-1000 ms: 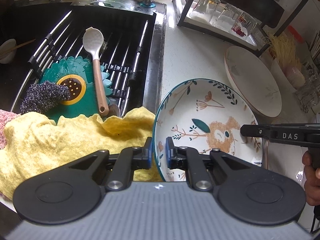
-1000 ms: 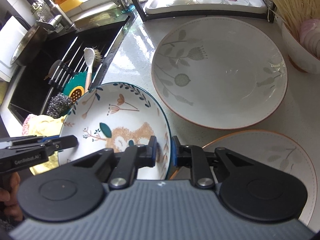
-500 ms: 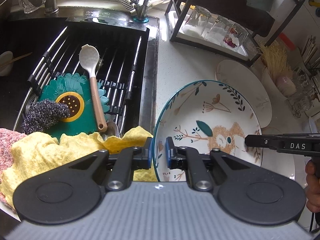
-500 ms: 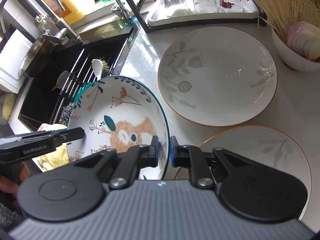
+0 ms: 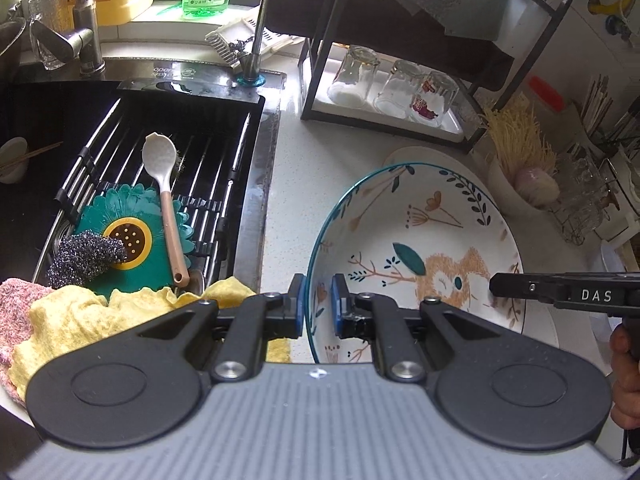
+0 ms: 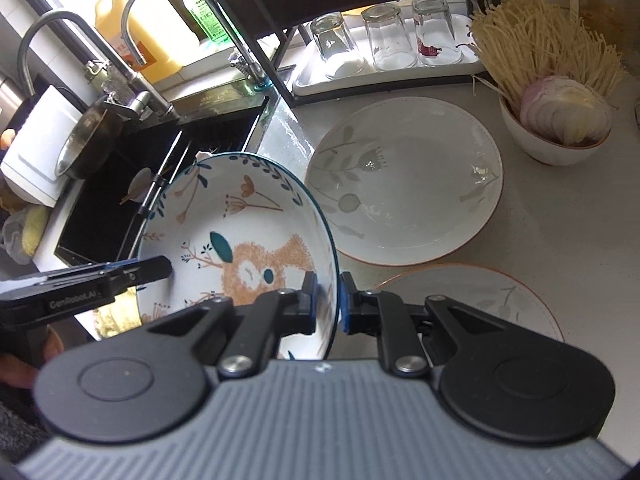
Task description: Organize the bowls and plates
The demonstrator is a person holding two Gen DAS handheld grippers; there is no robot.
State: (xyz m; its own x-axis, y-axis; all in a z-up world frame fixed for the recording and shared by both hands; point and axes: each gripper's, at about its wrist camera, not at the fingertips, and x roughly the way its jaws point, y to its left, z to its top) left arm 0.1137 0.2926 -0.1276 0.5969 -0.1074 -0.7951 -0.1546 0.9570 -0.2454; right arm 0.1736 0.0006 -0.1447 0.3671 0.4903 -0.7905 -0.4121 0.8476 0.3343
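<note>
Two handheld grippers pinched opposite edges of a blue-rimmed painted bowl [image 5: 416, 256] above the pale countertop [image 5: 288, 184], just beside the sink. The left gripper [image 5: 319, 304] was closed on the bowl's near-left rim, blue pads on either side of the thin edge; the right gripper [image 6: 329, 302] was clamped the same way on the bowl's right rim, its jaws having just tightened a little. Each tool's black fingers reached in over the bowl from the other's view, and part of a hand [image 5: 624, 376] showed at the frame's edge.

Left of the bowl, a yellow cloth [image 5: 72, 320] hung over the edge of the black sink [image 5: 224, 96], where a steel scourer [image 5: 84, 256], a green flower-shaped mat [image 5: 132, 240] and a long-handled spoon [image 5: 164, 184] lay on a roll-up rack.

Right of the bowl, two white leaf-patterned plates sat flat on the counter: a near plate [image 6: 480, 300] partly hidden by the tool, and a larger far plate [image 6: 404, 184], close to the bowl's rim. A strip of bare counter stayed free between the bowl and the sink's edge.

Beyond the bowl stood a small bowl of noodles and sliced onion [image 6: 556, 120], then a black rack [image 5: 400, 112] with three upturned glasses.
</note>
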